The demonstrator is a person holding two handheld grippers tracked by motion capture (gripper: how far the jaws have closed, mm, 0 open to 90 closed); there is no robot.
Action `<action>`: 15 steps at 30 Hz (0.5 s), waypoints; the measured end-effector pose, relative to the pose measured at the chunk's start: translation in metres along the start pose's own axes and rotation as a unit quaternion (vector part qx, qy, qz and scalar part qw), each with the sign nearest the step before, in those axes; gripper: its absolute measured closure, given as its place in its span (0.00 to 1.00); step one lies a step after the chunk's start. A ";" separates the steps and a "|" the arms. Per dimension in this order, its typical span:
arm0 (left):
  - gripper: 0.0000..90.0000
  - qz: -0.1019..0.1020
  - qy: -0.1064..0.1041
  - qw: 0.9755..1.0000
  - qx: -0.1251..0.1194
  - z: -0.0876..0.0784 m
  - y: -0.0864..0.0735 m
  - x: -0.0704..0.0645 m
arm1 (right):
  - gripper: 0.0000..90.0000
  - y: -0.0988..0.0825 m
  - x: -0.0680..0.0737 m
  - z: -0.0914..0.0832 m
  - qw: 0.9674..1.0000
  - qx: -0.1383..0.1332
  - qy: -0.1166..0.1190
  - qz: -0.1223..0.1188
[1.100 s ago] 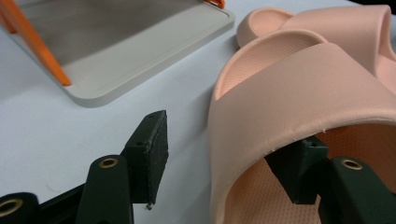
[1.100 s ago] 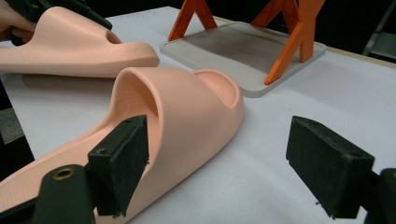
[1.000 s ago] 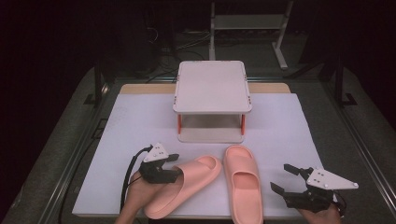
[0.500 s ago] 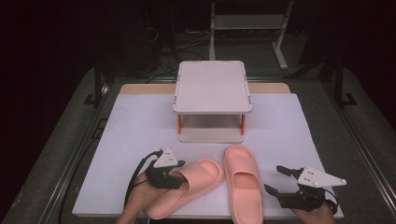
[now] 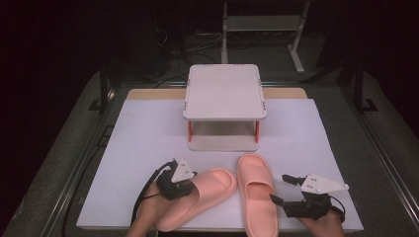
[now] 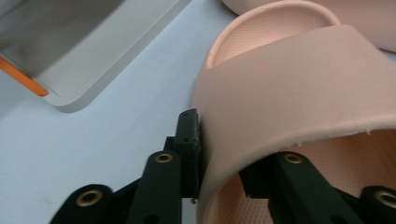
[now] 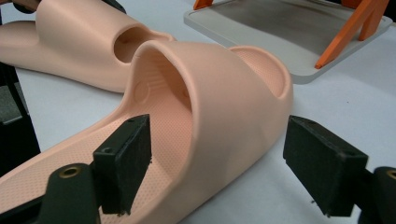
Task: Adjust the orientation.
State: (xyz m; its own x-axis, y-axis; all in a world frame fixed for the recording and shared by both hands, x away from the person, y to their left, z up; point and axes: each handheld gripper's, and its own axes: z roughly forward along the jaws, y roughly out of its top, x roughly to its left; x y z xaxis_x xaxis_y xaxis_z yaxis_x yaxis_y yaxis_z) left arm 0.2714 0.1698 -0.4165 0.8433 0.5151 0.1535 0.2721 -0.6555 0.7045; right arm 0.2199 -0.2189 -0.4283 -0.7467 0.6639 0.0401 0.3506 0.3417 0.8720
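Left gripper (image 5: 179, 187) newly at slipper (image 5: 197, 195), rack (image 5: 225, 91) beyond

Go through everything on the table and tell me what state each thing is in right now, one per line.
Left slipper: flat on the sheet, angled, strap edge clamped.
Right slipper: flat on the sheet, free, toe toward the shelf.
Left claw: jaws just been closing, now shut on the left slipper's strap edge.
Right claw: open, jaws either side of the right slipper's strap, not pressing.
Shelf: upright, nothing on top.
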 end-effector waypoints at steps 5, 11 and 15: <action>0.82 -0.006 0.007 1.000 -0.003 0.000 -0.001 0.001 | 0.28 0.002 0.001 0.004 1.000 0.003 -0.003 -0.002; 0.83 -0.013 0.014 1.000 -0.009 -0.002 -0.001 0.001 | 0.31 0.002 0.002 0.006 1.000 0.003 -0.003 0.002; 0.83 -0.020 0.018 1.000 -0.014 -0.004 -0.002 0.002 | 0.33 0.002 0.003 0.008 1.000 0.002 -0.002 0.001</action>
State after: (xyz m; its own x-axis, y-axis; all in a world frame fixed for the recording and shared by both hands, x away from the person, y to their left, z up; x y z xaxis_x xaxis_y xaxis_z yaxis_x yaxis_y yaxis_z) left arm 0.2704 0.1740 -0.4148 0.8145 0.5604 0.1500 0.2917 -0.6192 0.7290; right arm 0.2228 -0.2105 -0.4300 -0.7438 0.6672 0.0397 0.3537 0.3426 0.8704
